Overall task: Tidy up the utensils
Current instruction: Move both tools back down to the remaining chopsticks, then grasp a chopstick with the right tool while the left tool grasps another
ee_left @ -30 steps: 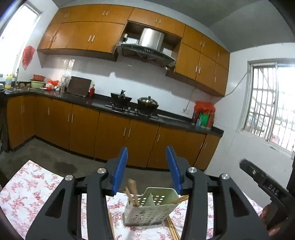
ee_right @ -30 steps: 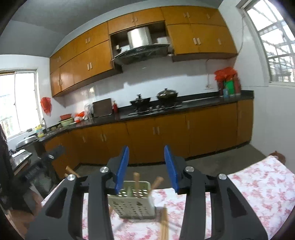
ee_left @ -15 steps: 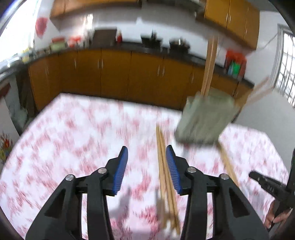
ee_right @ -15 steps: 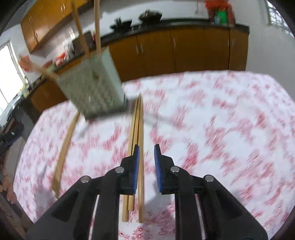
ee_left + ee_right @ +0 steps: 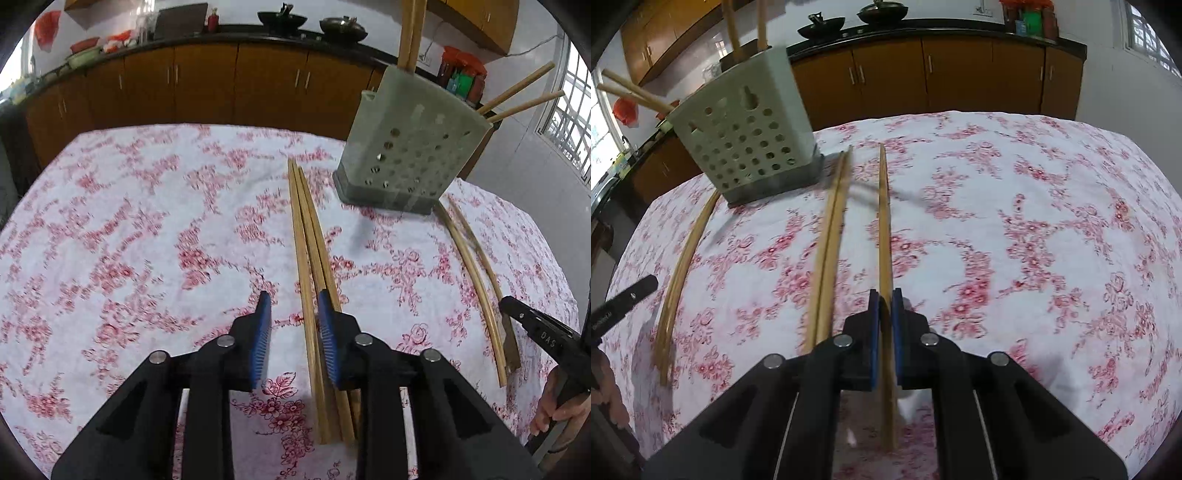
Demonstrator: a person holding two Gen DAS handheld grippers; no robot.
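A pale green perforated utensil holder (image 5: 406, 147) (image 5: 746, 147) stands on the floral tablecloth with wooden chopsticks (image 5: 410, 33) sticking out of it. In the left wrist view three chopsticks (image 5: 308, 240) lie side by side. My left gripper (image 5: 293, 299) is low over them, its jaws closing. One stick lies between the pads, untouched by the left pad, and the others run under the right finger. In the right wrist view my right gripper (image 5: 884, 295) is shut on a single chopstick (image 5: 884, 221), set apart from a pair (image 5: 827, 258) beside it.
A curved pair of chopsticks (image 5: 476, 277) (image 5: 683, 258) lies in front of the holder, between the two grippers. The tablecloth (image 5: 129, 221) (image 5: 1034, 221) stretches wide on each outer side. Kitchen cabinets (image 5: 203, 85) run behind the table. A hand (image 5: 554, 410) grips the right tool.
Both grippers tipped down from facing the kitchen and sank to the table. The right jaws closed on one chopstick, now apart from its neighbours. The left jaws narrowed around the bundle.
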